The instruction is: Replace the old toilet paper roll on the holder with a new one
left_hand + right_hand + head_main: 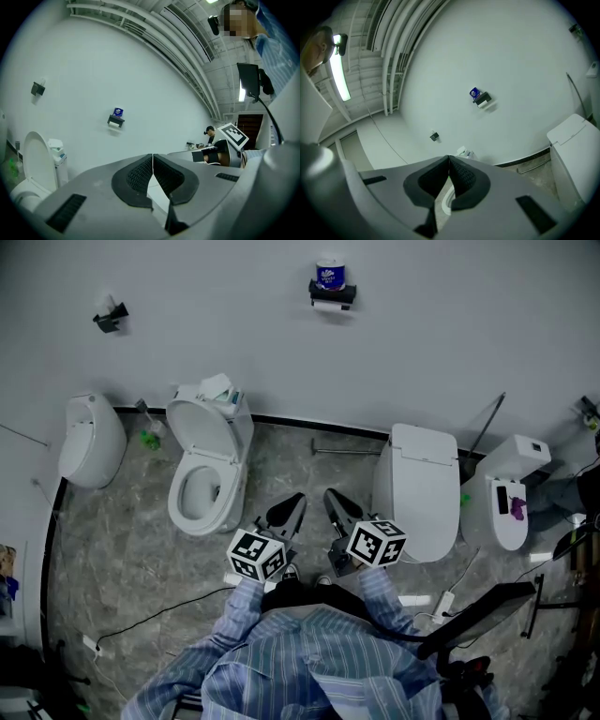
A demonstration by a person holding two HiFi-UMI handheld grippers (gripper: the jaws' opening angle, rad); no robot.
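A black paper holder (332,294) is fixed high on the white wall, with a white roll hanging under it and a blue-wrapped new roll (330,275) standing on its top shelf. The holder (116,121) also shows small and far in the left gripper view, and the holder (482,99) in the right gripper view. My left gripper (293,505) and right gripper (334,501) are side by side in front of the person's chest, well short of the wall. Both are shut with nothing between the pads.
An open toilet (206,465) stands left of the grippers and a closed toilet (421,488) to the right. A urinal-like fixture (90,439) and another toilet (511,493) flank them. A second black bracket (110,318) sits on the wall at left. Cables run over the stone floor (122,549).
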